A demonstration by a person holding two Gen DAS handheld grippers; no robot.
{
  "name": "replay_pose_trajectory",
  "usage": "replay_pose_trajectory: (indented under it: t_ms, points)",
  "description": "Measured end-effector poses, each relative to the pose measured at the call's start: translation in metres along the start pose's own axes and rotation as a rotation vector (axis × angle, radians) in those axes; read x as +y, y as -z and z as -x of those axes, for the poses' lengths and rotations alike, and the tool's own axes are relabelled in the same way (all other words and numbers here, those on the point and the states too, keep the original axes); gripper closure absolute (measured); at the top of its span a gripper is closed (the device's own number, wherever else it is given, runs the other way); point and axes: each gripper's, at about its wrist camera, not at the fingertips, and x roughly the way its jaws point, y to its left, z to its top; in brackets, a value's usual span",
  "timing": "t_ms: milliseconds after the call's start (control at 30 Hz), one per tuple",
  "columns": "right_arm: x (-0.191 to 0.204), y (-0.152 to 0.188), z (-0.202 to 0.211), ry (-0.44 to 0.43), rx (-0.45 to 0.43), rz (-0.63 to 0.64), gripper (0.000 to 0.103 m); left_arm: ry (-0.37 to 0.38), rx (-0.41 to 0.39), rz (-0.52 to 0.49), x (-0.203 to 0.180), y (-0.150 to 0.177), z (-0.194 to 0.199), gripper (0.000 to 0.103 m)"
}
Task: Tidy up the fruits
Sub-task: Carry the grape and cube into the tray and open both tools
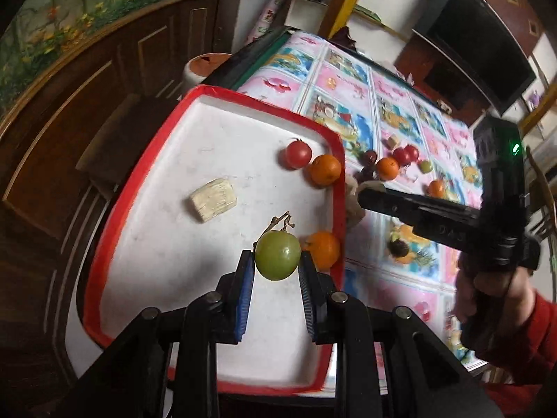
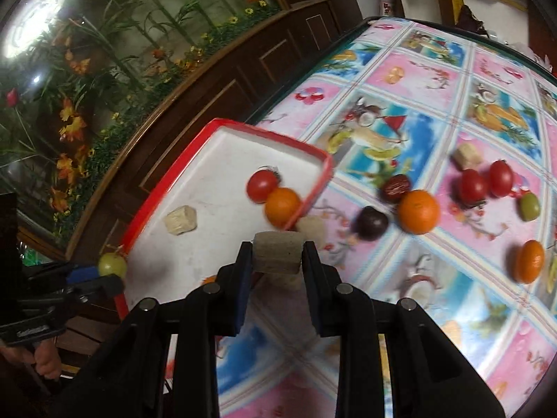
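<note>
Fruits are split between two places: some already in the red-rimmed tray (image 1: 139, 188), more loose on the patterned tablecloth (image 1: 393, 104).

Left wrist view: left gripper (image 1: 276, 261) has its jaws narrowed onto a green grape (image 1: 277, 256), stem attached, held above the white tray floor. In the tray lie a pale cut chunk (image 1: 213, 199), a red tomato (image 1: 297, 154) touching an orange (image 1: 325, 169) at the far right rim, and a second orange (image 1: 322, 249) just beside the grape. The right gripper comes in from the right, gripped by a hand (image 1: 487, 289) in a red sleeve (its tip sits at the tray's edge, blurred).

Right wrist view: right gripper (image 2: 276, 257) has jaws closed on a beige chunk (image 2: 276, 252), at the tray's near corner, not yet over its floor. Still on the cloth: a big orange (image 2: 418, 211), two tomatoes (image 2: 485, 183), a dark plum-like fruit (image 2: 371, 223), a reddish-brown fruit (image 2: 397, 188), a small green grape (image 2: 530, 206), another orange (image 2: 530, 261), another pale chunk (image 2: 466, 155).

Step in hand, as I judge it: both loads are being carried to the tray. Next: lower the grape onto bare floor clear of the nearby orange, then open; bring the chunk in over the rim.
</note>
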Motion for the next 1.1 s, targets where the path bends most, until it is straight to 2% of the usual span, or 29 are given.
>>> replay_pose_trajectory:
  t_ms: [100,367,533,800,1100]
  points:
    - [0.009,-0.001,-0.01,0.003,0.022,0.003,0.072,0.013,0.019,0.024,0.008,0.005,-0.017,0.078]
    - [0.045,-0.016,-0.036,0.009,0.076,0.106,0.072,0.004,0.036,-0.002,0.011,0.015,-0.037,0.078]
    - [0.06,-0.023,-0.057,0.033,0.131,0.187,0.072,0.004,0.062,-0.082,0.0,0.01,-0.047,0.078]
    - [0.062,-0.028,-0.074,0.068,0.178,0.233,0.072,-0.001,0.082,-0.174,-0.009,0.005,-0.054,0.078]
    - [0.05,-0.027,-0.081,0.086,0.19,0.211,0.072,0.009,0.057,-0.119,-0.002,0.01,-0.049,0.078]
